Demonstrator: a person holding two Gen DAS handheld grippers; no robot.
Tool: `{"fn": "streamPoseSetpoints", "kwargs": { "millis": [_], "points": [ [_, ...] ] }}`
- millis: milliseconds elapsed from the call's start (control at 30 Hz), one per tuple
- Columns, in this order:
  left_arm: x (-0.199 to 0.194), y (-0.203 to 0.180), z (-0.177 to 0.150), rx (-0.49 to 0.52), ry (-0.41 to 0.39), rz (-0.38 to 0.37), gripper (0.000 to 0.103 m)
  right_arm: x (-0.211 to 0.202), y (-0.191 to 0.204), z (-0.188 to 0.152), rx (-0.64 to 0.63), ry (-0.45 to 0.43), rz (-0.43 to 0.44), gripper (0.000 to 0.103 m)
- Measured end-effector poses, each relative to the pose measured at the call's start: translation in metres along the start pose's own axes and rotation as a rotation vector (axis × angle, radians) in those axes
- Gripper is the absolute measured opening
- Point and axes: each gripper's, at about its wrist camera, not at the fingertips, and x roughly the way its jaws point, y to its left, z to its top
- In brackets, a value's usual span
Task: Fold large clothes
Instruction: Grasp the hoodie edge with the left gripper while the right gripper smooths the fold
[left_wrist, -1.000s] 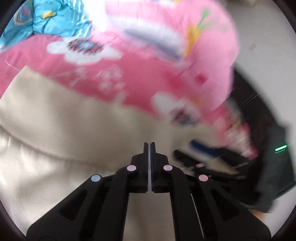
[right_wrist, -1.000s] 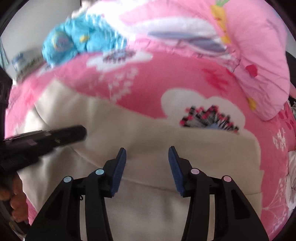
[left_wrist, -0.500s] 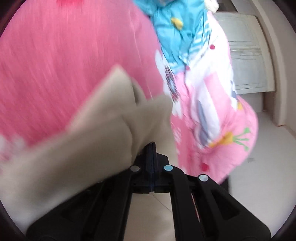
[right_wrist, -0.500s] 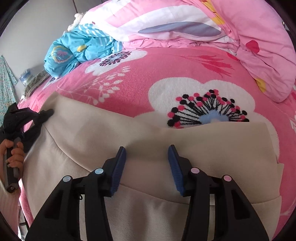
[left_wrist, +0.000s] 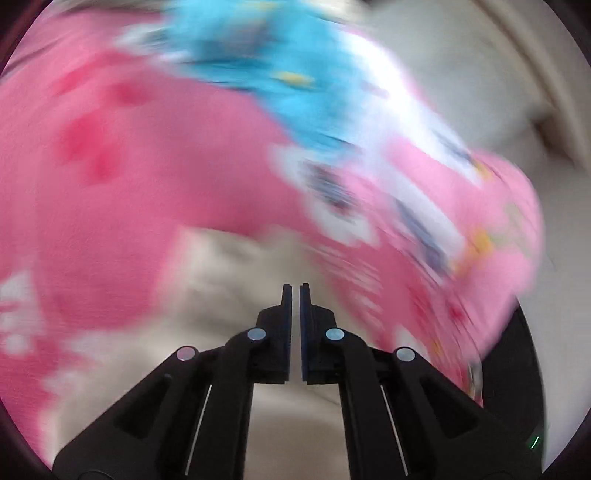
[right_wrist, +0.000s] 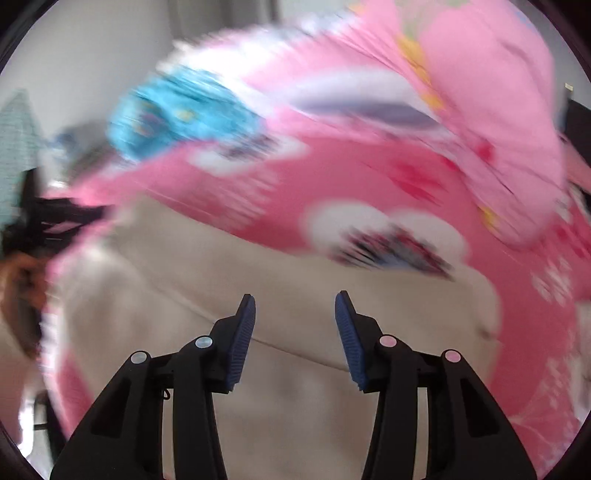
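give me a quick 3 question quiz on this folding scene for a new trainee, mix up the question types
1. True or false: the right gripper has its jaws closed on the beige garment.
2. Multiple choice: the blue bundle of fabric lies (A) on the beige garment, (B) at the far end of the pink floral bedspread, (C) between the right gripper's pads.
3. Short answer: how do the jaws of the left gripper stand, and can you tell if cloth is pinched between them?

Key
1. False: the jaws stand apart above the garment, with nothing between them.
2. B
3. Shut, with only a thin slit between them; the blurred view does not show any pinched cloth.
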Motion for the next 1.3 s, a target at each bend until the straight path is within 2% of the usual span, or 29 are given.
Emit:
{"fn": "streamPoseSetpoints", "kwargs": {
  "millis": [67,100,200,267,300,333,367,400,433,533,600,667,733,800,833,867,900,933,967,1000,1033,1067,1100,1133,1167,1200,1233,1267,1300],
  "points": [
    [0.018,-0.026,-0.017,0.030,0.089,-0.164,0.007,0.009,0.025,0.003,-0.030,0.015,0.031,0.045],
    [0.024,-0.030,-0.026,-0.002,0.112,-0.196,0.007,0.017,0.036,0.003,-0.045,0.033,0.048,0.045],
    [0.056,-0.003,-0.057,-0.304,0.230,-0.306,0.006,0.053,0.053,-0.010,-0.096,0.110,-0.002,0.047],
    [0.069,0.019,-0.066,-0.356,0.260,-0.295,0.002,0.063,0.037,-0.020,-0.041,0.108,0.038,0.049],
    [0.067,0.023,-0.064,-0.343,0.249,-0.311,0.002,0.061,0.019,-0.025,0.029,0.088,0.086,0.041],
    [0.063,0.025,-0.057,-0.316,0.234,-0.298,0.002,0.057,0.007,-0.026,0.082,0.086,0.125,0.039],
    [0.059,0.027,-0.052,-0.303,0.224,-0.273,0.002,0.053,-0.007,-0.028,0.139,0.084,0.164,0.032],
    [0.054,0.034,-0.044,-0.316,0.208,-0.249,0.002,0.046,-0.023,-0.031,0.193,0.078,0.166,0.006],
    [0.051,0.043,-0.038,-0.346,0.192,-0.239,0.002,0.039,-0.039,-0.036,0.227,0.072,0.104,0.000],
    [0.037,0.086,-0.018,-0.428,0.116,-0.198,0.002,0.027,-0.104,-0.059,0.408,0.073,0.135,0.000],
    [0.023,0.094,-0.007,-0.378,0.067,-0.113,0.003,0.011,-0.139,-0.078,0.495,0.044,0.101,0.000],
    [0.016,0.094,-0.001,-0.317,0.053,-0.045,0.003,0.001,-0.147,-0.086,0.508,0.038,0.050,0.000],
    [0.009,0.083,-0.001,-0.290,0.033,0.013,0.002,-0.011,-0.132,-0.079,0.464,0.048,-0.085,0.000],
    [-0.005,0.054,-0.003,-0.175,-0.035,0.094,0.003,-0.024,-0.099,-0.063,0.351,0.016,-0.246,0.007],
    [-0.010,0.026,-0.007,-0.021,-0.069,0.108,0.004,-0.027,-0.091,-0.056,0.308,-0.009,-0.264,0.008],
    [-0.009,0.009,-0.012,0.091,-0.077,0.110,0.010,-0.030,-0.077,-0.049,0.252,-0.035,-0.280,0.016],
    [-0.004,-0.013,-0.020,0.236,-0.069,0.115,0.024,-0.028,-0.058,-0.039,0.187,-0.046,-0.300,0.027],
    [0.001,-0.026,-0.025,0.318,-0.050,0.131,0.031,-0.022,-0.048,-0.032,0.141,-0.045,-0.304,0.031],
    [0.012,-0.038,-0.032,0.416,-0.040,0.209,0.037,-0.013,-0.039,-0.026,0.095,-0.034,-0.310,0.036],
    [0.020,-0.036,-0.032,0.423,-0.027,0.245,0.041,0.004,-0.037,-0.022,0.061,0.005,-0.339,0.037],
    [0.033,-0.021,-0.026,0.351,0.019,0.280,0.041,0.019,-0.042,-0.020,0.058,0.043,-0.365,0.037],
    [0.039,-0.003,-0.019,0.251,0.045,0.261,0.027,0.035,-0.055,-0.020,0.081,0.085,-0.387,0.044],
    [0.036,0.023,-0.010,0.106,0.033,0.205,0.003,0.044,-0.079,-0.030,0.157,0.077,-0.323,0.045],
    [0.031,0.054,-0.002,-0.072,0.012,0.107,0.003,0.042,-0.094,-0.039,0.228,0.058,-0.256,0.046],
    [0.030,0.074,0.001,-0.185,0.016,0.021,0.003,0.036,-0.105,-0.042,0.289,0.044,-0.207,0.039],
    [0.030,0.090,0.003,-0.271,0.032,-0.043,0.003,0.033,-0.104,-0.039,0.293,0.044,-0.224,0.035],
    [0.027,0.090,0.007,-0.274,0.055,-0.053,0.003,0.027,-0.099,-0.037,0.265,0.053,-0.289,0.035],
    [0.023,0.080,0.010,-0.214,0.062,-0.018,0.003,0.021,-0.092,-0.038,0.235,0.056,-0.332,0.036],
    [0.014,0.061,0.010,-0.070,0.061,0.066,0.004,0.010,-0.084,-0.041,0.198,0.050,-0.374,0.038]
  ]
}}
